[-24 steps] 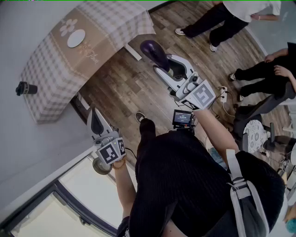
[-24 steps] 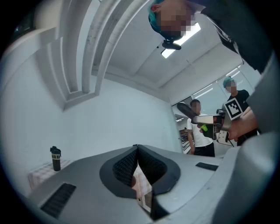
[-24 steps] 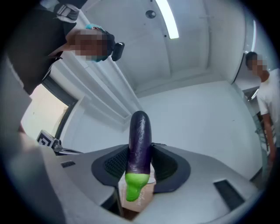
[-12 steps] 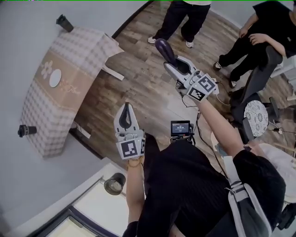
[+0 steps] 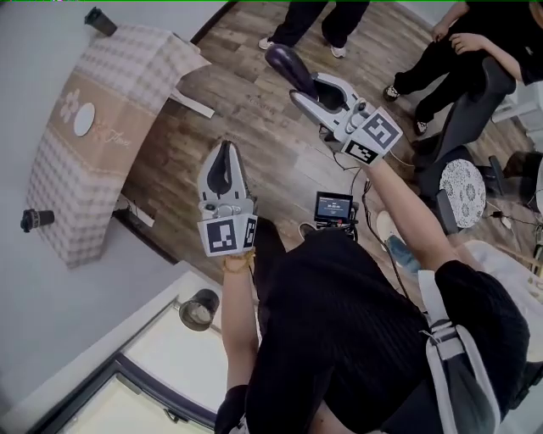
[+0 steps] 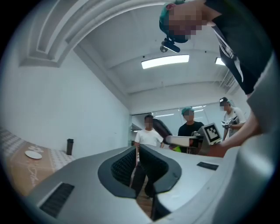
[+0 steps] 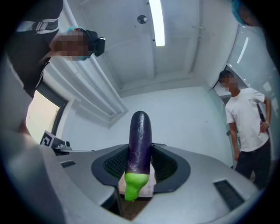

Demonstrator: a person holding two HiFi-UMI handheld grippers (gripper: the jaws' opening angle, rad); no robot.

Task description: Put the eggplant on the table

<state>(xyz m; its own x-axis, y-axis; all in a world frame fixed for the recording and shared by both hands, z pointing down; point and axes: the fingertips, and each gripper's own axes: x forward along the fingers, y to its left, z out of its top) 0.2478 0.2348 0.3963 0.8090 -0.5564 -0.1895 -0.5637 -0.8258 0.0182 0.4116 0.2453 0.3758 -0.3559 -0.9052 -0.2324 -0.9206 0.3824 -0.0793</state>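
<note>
The right tool (image 5: 303, 82) grips the eggplant (image 5: 286, 65), whose long axis runs along its jaws, well apart from the desk (image 5: 82, 182). The left tool (image 5: 225, 151), closed and empty, is nearer the desk.

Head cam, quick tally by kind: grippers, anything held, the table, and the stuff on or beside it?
hand-held grippers (left, right): 2
eggplant: 1
table: 1
white plate: 1
dark cups: 2
Total: 7

Table (image 5: 127, 76) is shown at left, with a plate (image 5: 84, 119) laid on it and a cup (image 5: 99, 20) at its far corner; to its right, the eggplant (image 5: 287, 68) is held in the right gripper (image 5: 307, 85).
</note>
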